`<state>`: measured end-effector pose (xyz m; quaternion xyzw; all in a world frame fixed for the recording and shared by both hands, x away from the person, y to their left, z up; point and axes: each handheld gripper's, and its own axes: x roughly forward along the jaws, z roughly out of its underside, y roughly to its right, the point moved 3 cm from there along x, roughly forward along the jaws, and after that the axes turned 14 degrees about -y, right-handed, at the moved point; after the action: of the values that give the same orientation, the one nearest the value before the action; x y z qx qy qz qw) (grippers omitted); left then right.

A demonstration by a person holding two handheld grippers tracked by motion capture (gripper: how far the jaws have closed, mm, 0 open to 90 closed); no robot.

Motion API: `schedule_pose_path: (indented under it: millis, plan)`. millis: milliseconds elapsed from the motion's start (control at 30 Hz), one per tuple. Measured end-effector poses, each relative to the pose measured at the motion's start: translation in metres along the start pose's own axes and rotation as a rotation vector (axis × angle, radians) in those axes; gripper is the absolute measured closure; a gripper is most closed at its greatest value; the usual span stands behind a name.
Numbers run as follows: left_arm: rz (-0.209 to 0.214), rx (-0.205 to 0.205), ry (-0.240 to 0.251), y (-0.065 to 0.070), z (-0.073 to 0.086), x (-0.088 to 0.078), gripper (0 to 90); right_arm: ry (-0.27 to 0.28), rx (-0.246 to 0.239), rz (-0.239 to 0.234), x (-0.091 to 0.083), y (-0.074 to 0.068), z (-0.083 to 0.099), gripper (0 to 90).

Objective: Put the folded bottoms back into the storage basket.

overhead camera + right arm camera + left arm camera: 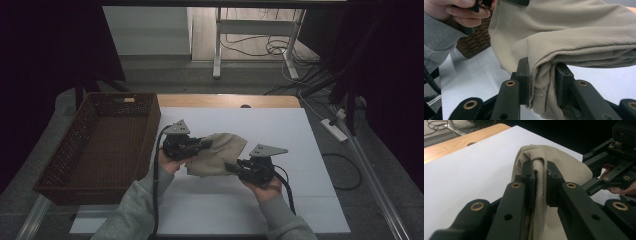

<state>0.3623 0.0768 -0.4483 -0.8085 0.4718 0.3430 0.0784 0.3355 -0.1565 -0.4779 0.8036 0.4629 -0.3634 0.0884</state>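
Note:
A beige knit cloth [220,152] hangs bunched between my two grippers above the white board [250,210]. My left gripper [206,144] is shut on the cloth's left edge; in the left gripper view a fold of the cloth [569,167] is pinched between the black jaws of the left gripper [540,173]. My right gripper [231,167] is shut on the cloth's lower right edge. In the right gripper view a thick bunch of cloth [574,30] is clamped by the right gripper [542,75], and the fabric drapes above and to the right.
A dark brown wicker basket [75,145] stands at the left of the board, touching its edge. A strip of wooden table [225,100] shows behind the board. Cables and table legs [280,45] lie on the floor beyond.

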Motion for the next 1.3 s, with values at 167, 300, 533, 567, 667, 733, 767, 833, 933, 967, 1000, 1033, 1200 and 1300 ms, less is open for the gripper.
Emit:
schedule_pose_path:
  millis: [167, 300, 533, 567, 667, 733, 767, 833, 933, 967, 1000, 1033, 1200, 1300]
  plan:
    - [-0.002, 0.002, 0.003, 0.0, -0.001, -0.003, 79.8, 0.004, -0.004, -0.001, -0.001, -0.001, -0.002, 69.8]
    - [-0.004, 0.002, 0.009, 0.001, -0.001, -0.005, 79.9, 0.009, -0.004, -0.003, 0.0, -0.001, -0.003, 69.8]
    - [-0.01, 0.003, 0.031, 0.001, -0.003, -0.017, 79.9, 0.021, -0.017, -0.013, 0.0, -0.004, -0.011, 69.8]
    - [-0.009, 0.005, 0.034, 0.001, -0.003, -0.018, 79.9, 0.026, -0.02, -0.015, 0.0, -0.005, -0.013, 69.8]
    - [-0.012, 0.003, 0.041, 0.002, -0.003, -0.021, 79.9, 0.029, -0.028, -0.017, 0.0, -0.007, -0.016, 69.8]
    - [-0.014, 0.004, 0.043, 0.002, -0.003, -0.023, 79.9, 0.03, -0.032, -0.02, 0.0, -0.008, -0.017, 69.8]
    - [-0.015, 0.001, 0.047, 0.003, -0.004, -0.024, 79.9, 0.031, -0.033, -0.022, -0.001, -0.009, -0.018, 69.8]
    - [-0.019, 0.003, 0.051, 0.003, -0.004, -0.028, 79.9, 0.036, -0.037, -0.025, 0.0, -0.01, -0.02, 69.8]
    - [-0.033, 0.004, 0.066, 0.003, -0.005, -0.036, 80.0, 0.044, -0.045, -0.031, 0.0, -0.012, -0.025, 69.8]
    - [-0.035, 0.003, 0.068, 0.003, -0.005, -0.037, 80.0, 0.047, -0.05, -0.033, 0.0, -0.014, -0.028, 69.8]
    - [-0.041, 0.0, 0.074, 0.003, -0.005, -0.041, 80.0, 0.049, -0.052, -0.034, 0.0, -0.014, -0.029, 69.8]
    - [-0.042, 0.0, 0.076, 0.003, -0.004, -0.042, 80.0, 0.053, -0.06, -0.035, 0.0, -0.016, -0.032, 69.8]
    - [-0.054, -0.012, 0.099, 0.0, -0.003, -0.055, 80.0, 0.061, -0.072, -0.044, 0.003, -0.02, -0.042, 69.8]
    - [-0.061, -0.021, 0.109, -0.002, -0.002, -0.06, 80.1, 0.065, -0.079, -0.052, 0.007, -0.023, -0.048, 69.8]
